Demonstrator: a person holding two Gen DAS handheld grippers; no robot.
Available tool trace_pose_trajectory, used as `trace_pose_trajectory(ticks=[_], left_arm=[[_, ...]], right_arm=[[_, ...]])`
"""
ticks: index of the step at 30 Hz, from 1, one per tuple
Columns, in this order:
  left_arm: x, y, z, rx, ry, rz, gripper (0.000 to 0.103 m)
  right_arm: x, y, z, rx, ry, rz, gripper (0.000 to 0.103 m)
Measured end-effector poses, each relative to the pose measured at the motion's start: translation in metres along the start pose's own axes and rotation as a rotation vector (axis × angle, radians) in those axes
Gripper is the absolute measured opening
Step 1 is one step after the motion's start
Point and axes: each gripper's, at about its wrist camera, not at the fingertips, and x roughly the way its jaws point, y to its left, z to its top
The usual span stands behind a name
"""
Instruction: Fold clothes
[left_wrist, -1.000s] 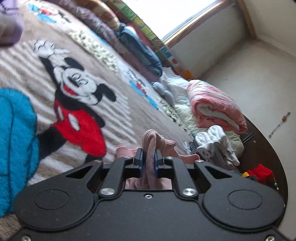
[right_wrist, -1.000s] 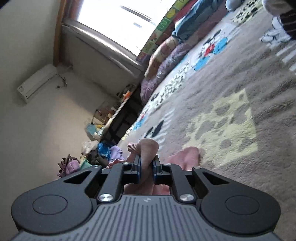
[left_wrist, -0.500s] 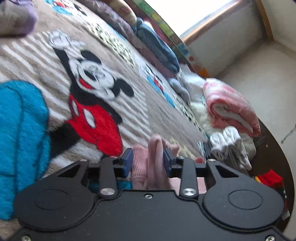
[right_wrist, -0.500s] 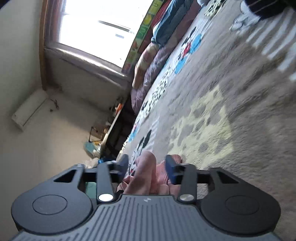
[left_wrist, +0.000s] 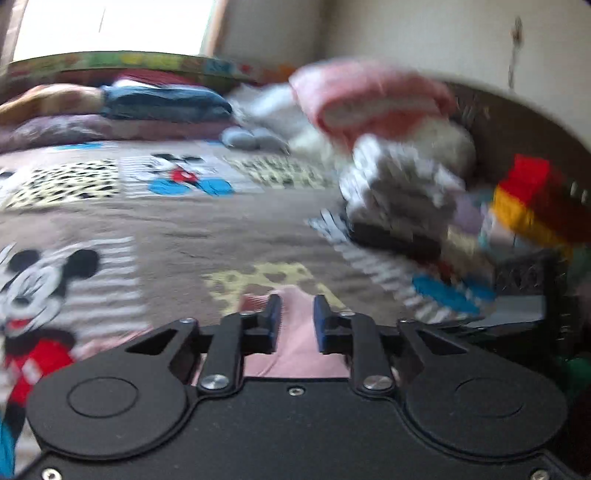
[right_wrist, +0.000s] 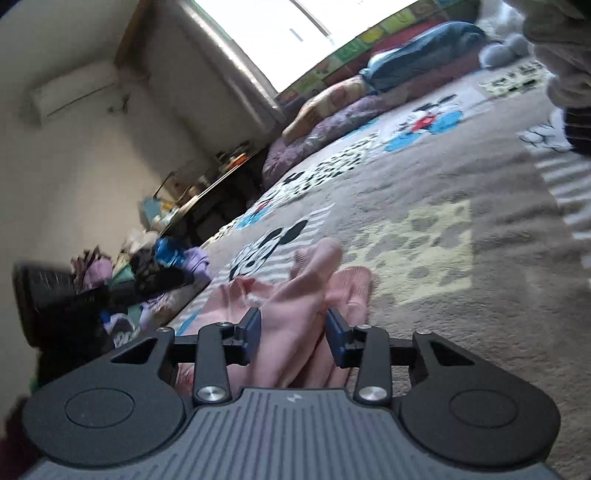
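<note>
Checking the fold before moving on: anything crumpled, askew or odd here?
Yes. The pink garment lies bunched on the blanket, one fold standing up between the right tool's parted jaws, which have just been closing. The left tool also straddles pink cloth. Left view is blurred.

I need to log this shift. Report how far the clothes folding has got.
Done: a folded stack sits at the blanket's far edge. In hand: the pink garment lies between both claws, left claw and right claw, whose jaws have just been closing. Left: that garment is still bunched, and a loose heap of clothes waits beside the bed.
</note>
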Motion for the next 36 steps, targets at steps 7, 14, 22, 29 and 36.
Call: trace_pose_trajectory(ticks=[7, 14, 22, 29, 36], left_arm=[[0.105, 0.015, 0.013, 0.000, 0.250, 0.173, 0.009], [0.057, 0.003, 0.025, -0.036, 0.150, 0.190, 0.009], [0.098, -0.022, 0.004, 0.157, 0.332, 0.186, 0.010], [0.087, 0.015, 0.009, -0.162, 0.235, 0.165, 0.008], [-0.027, 0.017, -0.003, -0.124, 0.017, 0.231, 0.008]], right_arm=[[-0.006, 0.010, -0.006, -0.081, 0.010, -0.047, 0.039], [-0.005, 0.029, -0.014, -0.203, 0.026, -0.127, 0.037], [-0.011, 0.059, -0.016, -0.396, 0.012, -0.184, 0.037], [0.009, 0.063, -0.031, -0.507, 0.120, -0.235, 0.036], [-0.004, 0.078, -0.024, -0.538, 0.097, -0.222, 0.036]])
